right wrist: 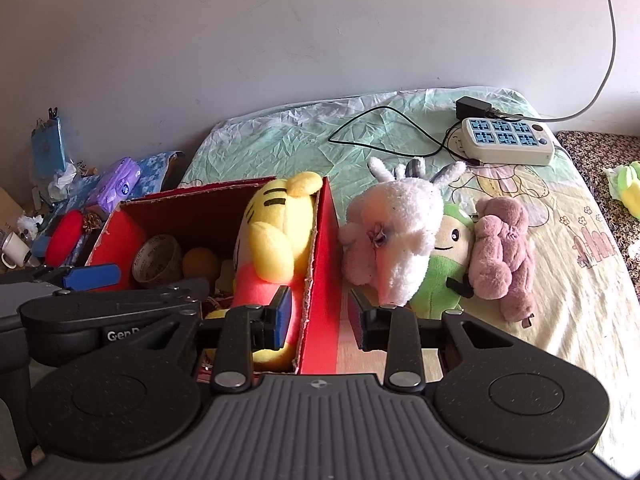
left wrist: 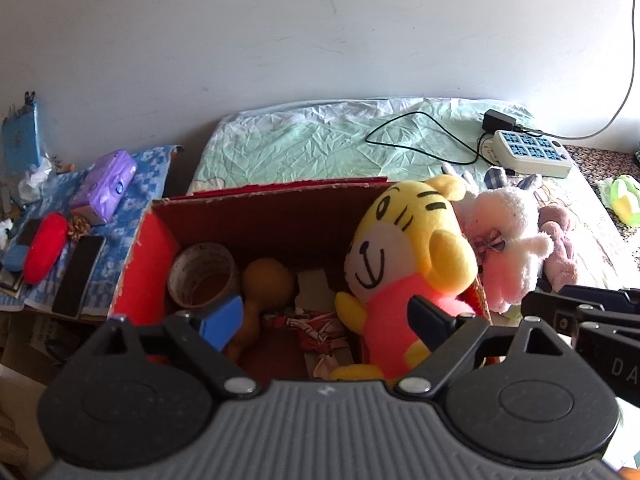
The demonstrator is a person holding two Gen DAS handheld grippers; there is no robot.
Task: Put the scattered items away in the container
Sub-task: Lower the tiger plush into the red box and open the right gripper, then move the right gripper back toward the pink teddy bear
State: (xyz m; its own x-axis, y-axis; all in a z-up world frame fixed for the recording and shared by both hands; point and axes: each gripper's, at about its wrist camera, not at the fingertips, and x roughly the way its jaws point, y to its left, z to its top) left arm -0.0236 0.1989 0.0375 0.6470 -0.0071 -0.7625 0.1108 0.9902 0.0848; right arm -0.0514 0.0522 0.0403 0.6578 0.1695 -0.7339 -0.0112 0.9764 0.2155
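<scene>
A red cardboard box [left wrist: 256, 196] [right wrist: 320, 240] stands on the bed. Inside are a yellow tiger plush [left wrist: 404, 256] [right wrist: 272, 240], a tape roll [left wrist: 200, 276] [right wrist: 158, 258], an orange gourd-shaped toy [left wrist: 264, 284] and a red-white cloth [left wrist: 316, 328]. My left gripper [left wrist: 324, 318] is open above the box, empty. My right gripper [right wrist: 320, 316] is open, its jaws straddling the box's right wall without gripping it. To the right of the box lie a white plush [left wrist: 508, 240] [right wrist: 394, 236], a green plush [right wrist: 444, 264] and a mauve plush [left wrist: 560, 248] [right wrist: 504, 248].
A power strip [left wrist: 528, 154] [right wrist: 506, 140] with charger and black cable lies at the back of the bed. A green-yellow item [left wrist: 624, 200] [right wrist: 630, 188] lies far right. A side table left holds a purple tissue pack [left wrist: 106, 186], red pouch [left wrist: 44, 252], phone [left wrist: 78, 276].
</scene>
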